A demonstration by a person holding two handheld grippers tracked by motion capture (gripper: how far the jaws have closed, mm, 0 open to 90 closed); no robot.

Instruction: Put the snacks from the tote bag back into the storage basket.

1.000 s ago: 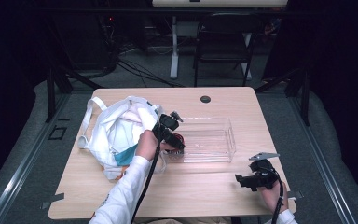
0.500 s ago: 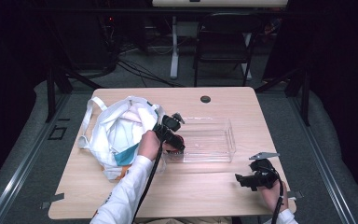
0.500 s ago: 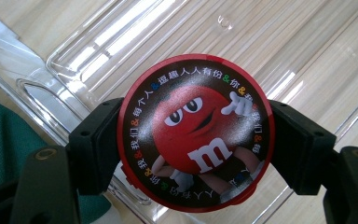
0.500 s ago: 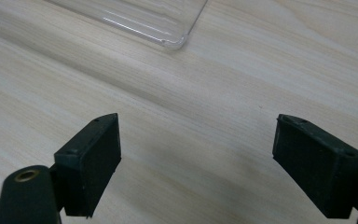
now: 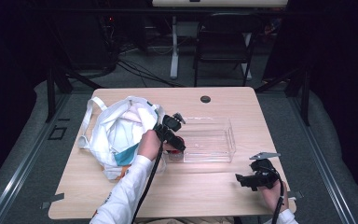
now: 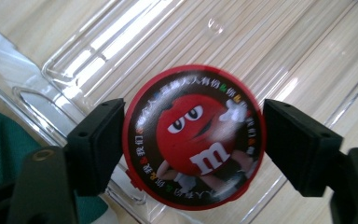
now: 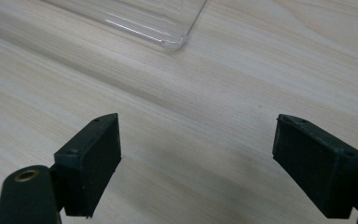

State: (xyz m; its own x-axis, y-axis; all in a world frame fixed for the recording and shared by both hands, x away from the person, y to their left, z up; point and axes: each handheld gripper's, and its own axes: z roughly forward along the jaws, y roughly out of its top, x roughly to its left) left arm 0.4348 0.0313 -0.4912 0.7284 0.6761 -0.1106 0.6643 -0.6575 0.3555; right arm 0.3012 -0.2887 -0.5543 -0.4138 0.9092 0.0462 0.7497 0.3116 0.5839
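Round red candy tin (image 6: 193, 137) pinched by left tool (image 6: 191, 140) over clear tray (image 5: 214, 140), apparently for placing inside; right tool (image 7: 196, 158) spread, rested idle on tabletop (image 7: 191, 93)

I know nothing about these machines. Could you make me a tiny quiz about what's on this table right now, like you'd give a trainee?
1. True or false: the left tongs hold a round red candy tin.
2. What lies beneath that tin? A) clear plastic tray B) white cloth bag C) bare wood
3. Fill in: the right tongs stand ___ over the wooden table, holding nothing.

Key: 1 true; 2 A; 3 open.
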